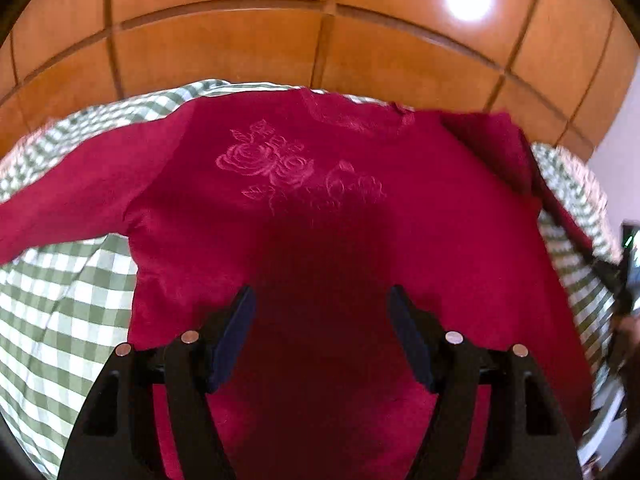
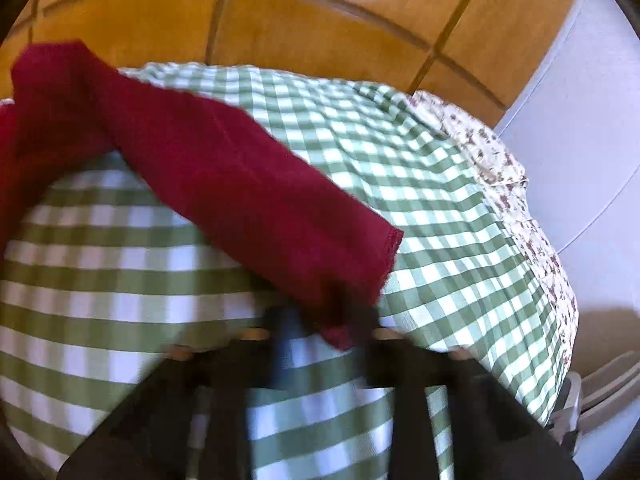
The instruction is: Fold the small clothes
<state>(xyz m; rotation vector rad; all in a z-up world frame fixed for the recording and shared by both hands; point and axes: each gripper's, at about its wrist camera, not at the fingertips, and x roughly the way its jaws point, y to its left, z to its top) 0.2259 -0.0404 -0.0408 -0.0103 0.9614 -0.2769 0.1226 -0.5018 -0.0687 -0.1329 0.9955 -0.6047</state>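
Left wrist view: red top [image 1: 320, 208], rose print up, spread flat on checked cloth [image 1: 60, 312]; left tool [image 1: 322, 312] spread above it, nothing between. Right wrist view: right tool [image 2: 320, 320] blurred, pinching sleeve [image 2: 240, 184] cuff.

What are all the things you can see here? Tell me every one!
shirt: one, dark red with a rose print on the chest, spread on the checked cloth.
sleeve: one in the right wrist view, dark red, lying across the checked cloth with its cuff end at the right gripper.
checked cloth: one, green and white, covering the surface under the shirt.
flowered fabric: one, white with small dark flowers, showing at the cloth's far right edge.
wooden panels: brown, behind the surface.
left gripper: one, black with dark blue pads, open above the shirt.
right gripper: one, black, blurred, shut on the sleeve.
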